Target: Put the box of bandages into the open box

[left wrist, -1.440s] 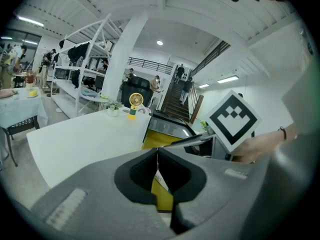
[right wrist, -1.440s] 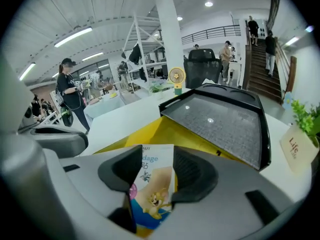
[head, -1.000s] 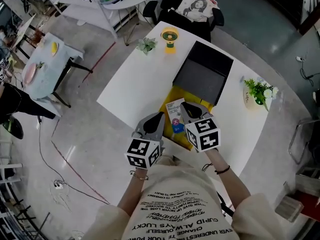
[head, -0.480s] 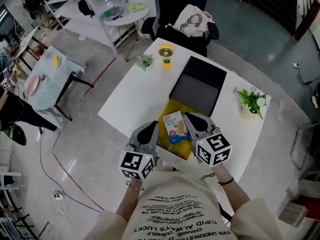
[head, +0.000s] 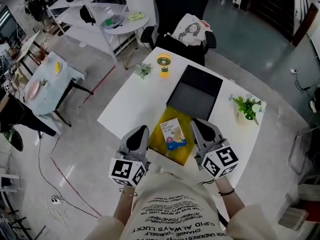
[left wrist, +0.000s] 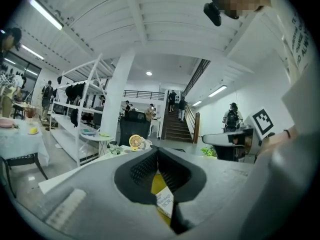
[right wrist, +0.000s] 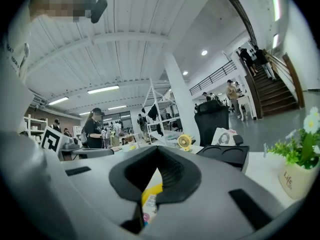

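- While left gripper (head: 141, 130) and right gripper (head: 196, 123) hover, fingers pressed together, the box of bandages (head: 173, 133) lies between them on a yellow mat (head: 181, 151).
- Grasp pending: spread fingers, pinch it, carry far to the open box (head: 192, 94).

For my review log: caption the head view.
Left gripper and right gripper, shut, flank the bandage box; open box beyond.
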Demonstrator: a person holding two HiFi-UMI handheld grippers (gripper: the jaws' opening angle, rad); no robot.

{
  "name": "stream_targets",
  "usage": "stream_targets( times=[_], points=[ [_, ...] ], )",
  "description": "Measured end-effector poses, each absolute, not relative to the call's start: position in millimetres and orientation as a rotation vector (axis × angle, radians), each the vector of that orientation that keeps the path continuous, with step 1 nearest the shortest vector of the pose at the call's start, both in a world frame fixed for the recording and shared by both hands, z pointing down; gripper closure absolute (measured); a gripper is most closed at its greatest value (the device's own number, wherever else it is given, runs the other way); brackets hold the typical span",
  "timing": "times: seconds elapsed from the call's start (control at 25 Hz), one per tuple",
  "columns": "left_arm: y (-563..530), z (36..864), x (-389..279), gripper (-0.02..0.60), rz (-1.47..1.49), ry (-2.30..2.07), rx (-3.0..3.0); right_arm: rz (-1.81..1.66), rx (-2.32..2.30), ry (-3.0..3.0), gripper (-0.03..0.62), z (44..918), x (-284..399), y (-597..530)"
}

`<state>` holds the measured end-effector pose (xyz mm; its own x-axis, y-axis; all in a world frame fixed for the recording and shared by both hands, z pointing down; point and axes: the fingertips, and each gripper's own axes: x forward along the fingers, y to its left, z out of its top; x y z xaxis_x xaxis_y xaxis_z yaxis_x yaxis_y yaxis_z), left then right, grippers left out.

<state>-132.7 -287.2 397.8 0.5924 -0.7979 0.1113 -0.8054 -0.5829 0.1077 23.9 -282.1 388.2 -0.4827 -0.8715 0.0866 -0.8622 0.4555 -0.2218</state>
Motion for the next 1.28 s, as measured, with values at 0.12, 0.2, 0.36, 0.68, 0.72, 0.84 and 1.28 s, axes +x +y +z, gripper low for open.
stream_targets(
  times=[0.12,0.2,0.36,0.68,0.72,0.84,1.28],
  points=[
    [-285.5,395.2,-139.5,0.558,0.072,-1.387,2.673,-0.329,-1.569,2.619,0.589,379.4,27.0,-278.7],
    [-284.8,393.9,-144.4,0.558,0.064,-1.410,2.664,-0.310,-1.555,2.612,0.589,374.8,27.0,-277.1],
    [-283.3,392.4,-150.9,0.558,0.057,-1.439,2.659,-0.292,-1.536,2.606,0.591,370.1,25.2,-274.6],
    [-280.7,391.4,-153.3,0.558,0.076,-1.459,2.667,-0.255,-1.547,2.600,0.591,363.4,23.6,-271.9],
    [-280.3,391.9,-153.3,0.558,0.083,-1.460,2.669,-0.255,-1.551,2.600,0.591,363.5,23.7,-272.0],
    [-279.6,392.6,-154.1,0.558,0.090,-1.460,2.669,-0.266,-1.568,2.597,0.591,364.5,24.0,-274.0],
    [-280.7,396.5,-160.0,0.558,0.115,-1.484,2.660,-0.263,-1.604,2.598,0.591,369.2,23.1,-277.1]
  ],
)
